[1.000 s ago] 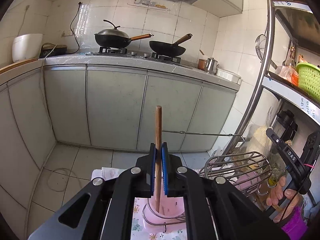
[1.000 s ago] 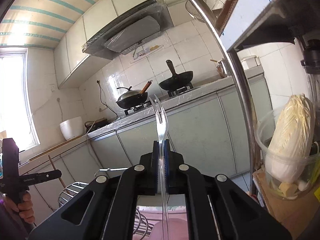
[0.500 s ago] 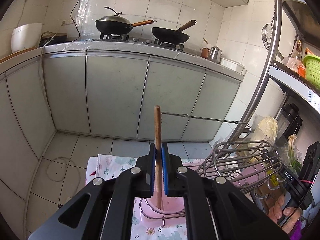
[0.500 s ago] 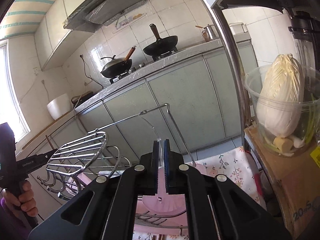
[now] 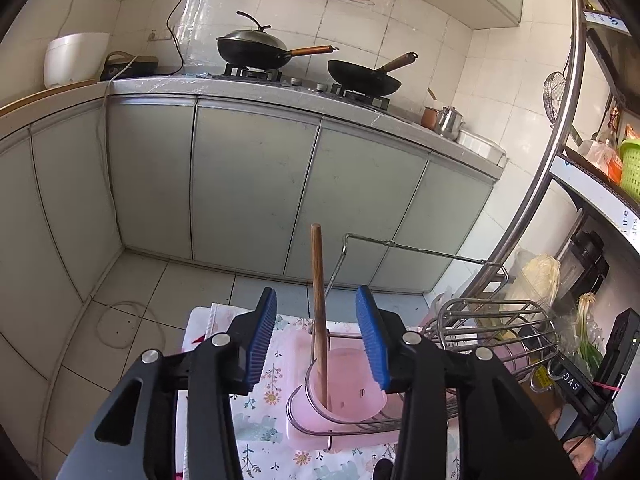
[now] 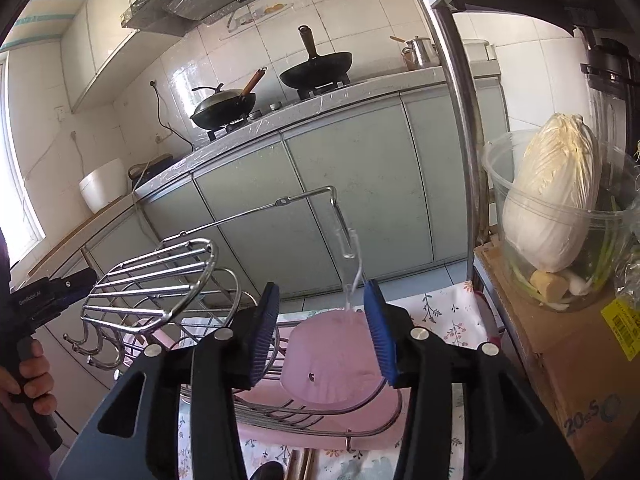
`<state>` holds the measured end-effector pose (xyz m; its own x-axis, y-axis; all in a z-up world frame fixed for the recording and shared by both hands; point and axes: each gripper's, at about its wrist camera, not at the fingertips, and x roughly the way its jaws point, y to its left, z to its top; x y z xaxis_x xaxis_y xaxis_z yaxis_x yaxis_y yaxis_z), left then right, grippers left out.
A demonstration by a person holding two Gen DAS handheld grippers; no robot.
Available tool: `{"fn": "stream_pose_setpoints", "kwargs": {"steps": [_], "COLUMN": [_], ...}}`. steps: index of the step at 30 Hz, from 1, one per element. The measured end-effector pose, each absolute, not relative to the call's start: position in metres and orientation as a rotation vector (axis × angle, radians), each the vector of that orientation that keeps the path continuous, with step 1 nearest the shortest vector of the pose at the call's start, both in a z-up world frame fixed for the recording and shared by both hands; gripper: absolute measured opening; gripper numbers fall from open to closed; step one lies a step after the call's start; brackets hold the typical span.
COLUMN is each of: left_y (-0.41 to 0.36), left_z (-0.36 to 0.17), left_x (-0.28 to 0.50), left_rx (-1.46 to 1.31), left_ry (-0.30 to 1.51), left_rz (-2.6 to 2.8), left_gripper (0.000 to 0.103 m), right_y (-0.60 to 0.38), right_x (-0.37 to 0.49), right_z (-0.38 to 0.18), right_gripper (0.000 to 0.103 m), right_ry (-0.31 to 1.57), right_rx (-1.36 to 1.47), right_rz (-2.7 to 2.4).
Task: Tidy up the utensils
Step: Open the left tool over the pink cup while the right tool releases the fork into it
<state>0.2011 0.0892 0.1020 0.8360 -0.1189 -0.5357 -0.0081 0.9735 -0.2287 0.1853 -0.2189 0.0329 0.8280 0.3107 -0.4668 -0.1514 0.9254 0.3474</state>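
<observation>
left gripper (image 5: 316, 336) jaws spread, just been opening; wooden stick (image 5: 319, 304) stands between the blue pads, touching neither. stick is near upright, lower end down in the pink cup (image 5: 352, 384), leaning on the cup's left rim. cup sits in the wire rack (image 5: 496, 320) on a floral cloth (image 5: 260, 412).

right gripper (image 6: 320, 320) jaws also spread, just been opening; clear plastic fork (image 6: 350, 264) stands between the pads, free of both. fork's lower end goes into the pink cup (image 6: 336, 360), top leans far and slightly left, against the rack's wire handle (image 6: 280, 202). exact contact hard to tell, fork is see-through.

in the right view, rack's domed wire section (image 6: 152, 280) sits left of the cup. a hand (image 6: 32, 376) at the left edge holds the other gripper's grip. right of the rack: cardboard box (image 6: 560, 360) with a clear tub holding a cabbage (image 6: 552, 196).

far: grey cabinets (image 5: 248, 184), counter with two woks (image 5: 256, 46) on the hob, rice cooker (image 5: 72, 58) far left, kettle (image 5: 448, 120) far right.
</observation>
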Motion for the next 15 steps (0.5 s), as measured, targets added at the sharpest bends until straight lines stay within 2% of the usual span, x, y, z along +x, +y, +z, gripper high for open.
{"fn": "stream_pose_setpoints", "kwargs": {"steps": [4, 10, 15], "left_y": [0.092, 0.097, 0.102], "left_z": [0.102, 0.103, 0.105], "left_x": [0.196, 0.186, 0.175], "left_rx": [-0.232, -0.258, -0.277], "left_ry": [0.585, 0.594, 0.595], "left_rz": [-0.06, -0.061, -0.059], "left_gripper": [0.049, 0.051, 0.052], "right_y": [-0.223, -0.228, -0.228], "right_x": [0.18, 0.168, 0.155], "right_z": [0.033, 0.038, 0.044], "right_gripper": [0.054, 0.064, 0.065], "right_ry": [0.552, 0.546, 0.527], "right_rx": [0.305, 0.32, 0.313], "right_rz": [0.248, 0.271, 0.277]}}
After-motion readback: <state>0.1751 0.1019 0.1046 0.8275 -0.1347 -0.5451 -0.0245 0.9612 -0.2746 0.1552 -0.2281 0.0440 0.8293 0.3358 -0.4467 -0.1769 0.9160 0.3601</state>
